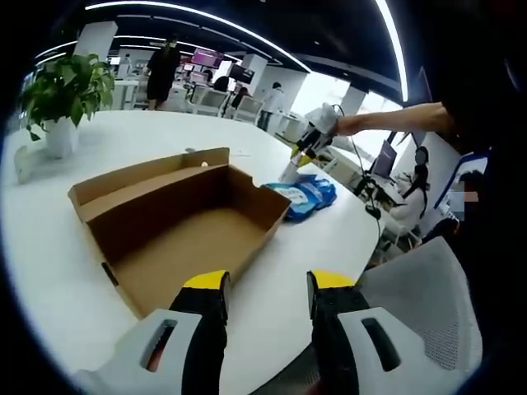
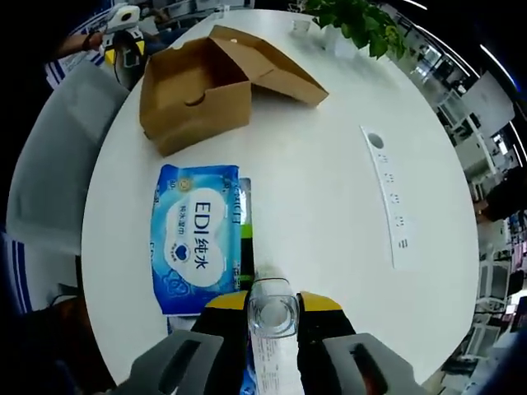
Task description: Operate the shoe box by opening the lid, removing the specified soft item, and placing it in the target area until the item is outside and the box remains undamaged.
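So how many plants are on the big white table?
1. The potted plant stands near the table's far edge, beyond the open shoe box; the right gripper view shows it too. Others could sit out of view.

in the left gripper view, the near wall of the open shoe box (image 1: 177, 222) is partly covered by the left gripper (image 1: 268, 288), and the blue wipes pack (image 1: 306, 196) is half hidden behind the box's far corner. the right gripper (image 1: 306, 146) is small there, so how its jaws stand cannot be told. in the right gripper view, the clear bottle (image 2: 272, 317) runs off the bottom edge, its lower part hidden between the jaws. the print on the white strip (image 2: 389, 197) on the tabletop (image 2: 329, 164) is too small to read.
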{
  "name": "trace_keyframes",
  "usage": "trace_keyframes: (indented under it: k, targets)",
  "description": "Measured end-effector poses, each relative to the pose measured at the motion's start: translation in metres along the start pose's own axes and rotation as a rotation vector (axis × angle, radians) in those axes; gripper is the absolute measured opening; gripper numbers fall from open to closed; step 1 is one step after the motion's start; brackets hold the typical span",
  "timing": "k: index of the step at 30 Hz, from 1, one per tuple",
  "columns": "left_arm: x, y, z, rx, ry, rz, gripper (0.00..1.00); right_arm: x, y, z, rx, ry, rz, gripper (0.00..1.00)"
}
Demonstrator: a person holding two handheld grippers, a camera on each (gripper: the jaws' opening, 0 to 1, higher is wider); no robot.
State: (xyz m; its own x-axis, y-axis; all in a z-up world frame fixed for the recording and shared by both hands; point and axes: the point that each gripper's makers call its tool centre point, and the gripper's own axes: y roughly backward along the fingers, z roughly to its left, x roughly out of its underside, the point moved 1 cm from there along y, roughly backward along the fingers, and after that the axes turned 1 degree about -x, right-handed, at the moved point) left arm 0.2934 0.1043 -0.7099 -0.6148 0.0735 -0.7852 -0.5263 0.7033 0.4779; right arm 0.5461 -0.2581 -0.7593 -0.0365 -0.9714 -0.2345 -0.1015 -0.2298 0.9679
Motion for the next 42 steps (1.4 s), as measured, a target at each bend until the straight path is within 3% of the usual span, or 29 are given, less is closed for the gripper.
trace_keyframes:
  k: [12, 42]
  targets:
    - [0.000, -0.004, -0.003, 0.008, -0.005, 0.007, 0.39, 0.005, -0.008, -0.001, -0.018, 0.018, 0.029, 0.18]
    - [-0.003, -0.008, -0.001, 0.011, -0.004, 0.009, 0.39, 0.007, -0.006, -0.014, -0.010, 0.004, 0.015, 0.24]
